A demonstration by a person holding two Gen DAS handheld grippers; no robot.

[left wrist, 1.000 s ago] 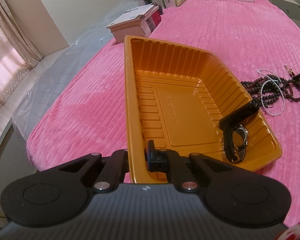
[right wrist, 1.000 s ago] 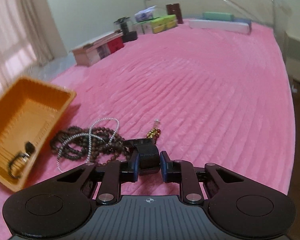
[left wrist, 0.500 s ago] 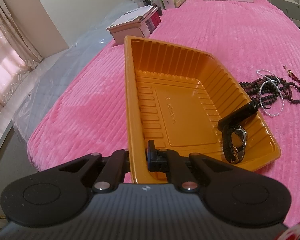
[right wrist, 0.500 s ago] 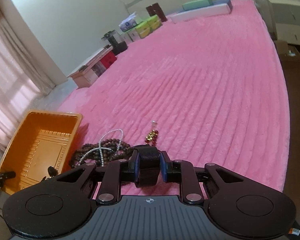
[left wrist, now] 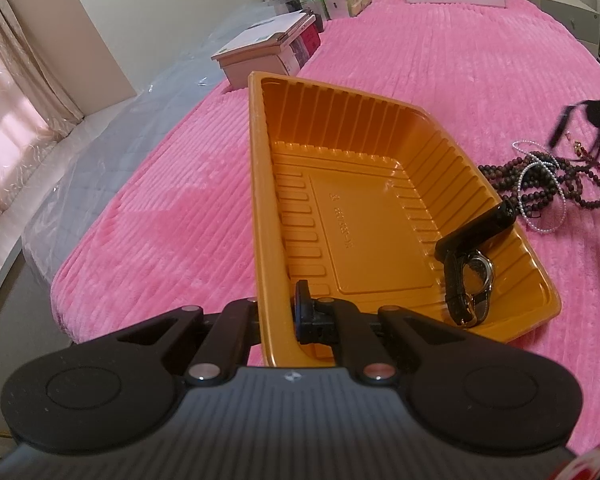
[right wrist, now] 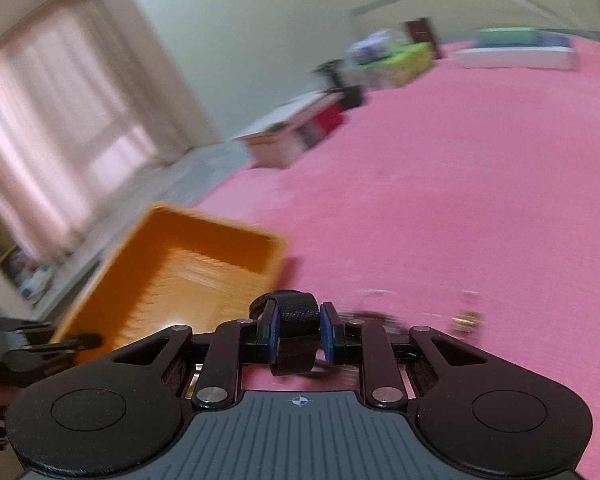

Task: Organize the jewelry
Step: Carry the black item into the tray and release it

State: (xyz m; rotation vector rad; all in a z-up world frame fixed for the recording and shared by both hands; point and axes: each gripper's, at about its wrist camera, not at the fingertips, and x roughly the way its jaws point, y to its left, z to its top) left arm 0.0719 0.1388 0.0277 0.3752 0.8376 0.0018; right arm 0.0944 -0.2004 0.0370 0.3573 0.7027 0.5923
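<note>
Right gripper (right wrist: 298, 330) clamps a black strap (right wrist: 296, 334) near the orange tray (left wrist: 380, 216). Left gripper (left wrist: 278, 314) pinches the tray's near wall. Best carry the strap over the watch (left wrist: 470, 284), release low; beads (left wrist: 548, 184) lie beside the tray.

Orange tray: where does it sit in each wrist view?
Left wrist: orange tray fills the centre, its near wall clamped by the left gripper.
Right wrist: blurred, lower left.
Shared landmark: the pale flat box beyond it.
</note>
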